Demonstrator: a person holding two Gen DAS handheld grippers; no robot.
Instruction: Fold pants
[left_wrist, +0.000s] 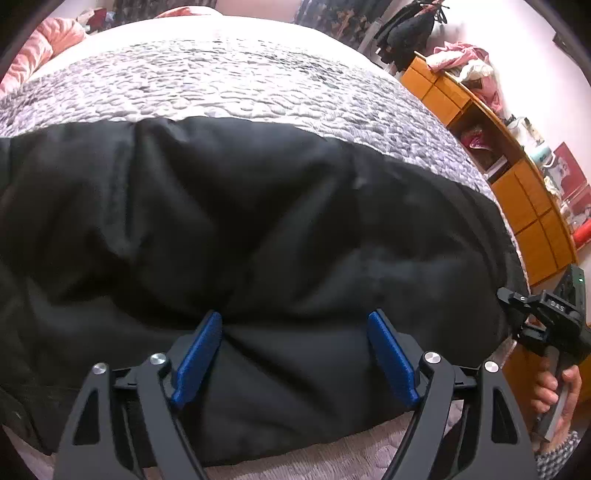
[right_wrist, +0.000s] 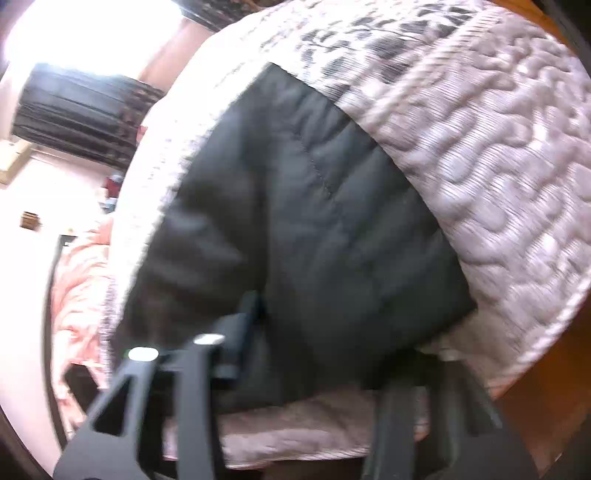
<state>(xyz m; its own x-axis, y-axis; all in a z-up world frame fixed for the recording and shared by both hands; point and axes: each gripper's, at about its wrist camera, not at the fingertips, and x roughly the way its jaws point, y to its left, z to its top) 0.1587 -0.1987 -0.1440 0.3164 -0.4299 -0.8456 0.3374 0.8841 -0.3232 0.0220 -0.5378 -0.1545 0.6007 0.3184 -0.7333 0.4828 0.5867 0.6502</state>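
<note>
Black pants (left_wrist: 258, 221) lie spread across a bed with a quilted grey and pink cover (left_wrist: 240, 81). My left gripper (left_wrist: 295, 317) stands open over their near edge. Its blue pads (left_wrist: 199, 354) rest against a puckered bulge of the cloth without closing on it. At the right end of the pants a hand holds my right gripper (left_wrist: 517, 306), whose tip is at the cloth's edge. The right wrist view is blurred. There the right gripper (right_wrist: 314, 332) shows one dark finger (right_wrist: 247, 317) lying on the pants (right_wrist: 314, 221), and cloth hides the other.
An orange wooden cabinet (left_wrist: 517, 192) with clothes and small items on top runs along the right side of the bed. Pink bedding (left_wrist: 40, 48) is heaped at the far left. Dark clothes (left_wrist: 410, 33) hang on the back wall.
</note>
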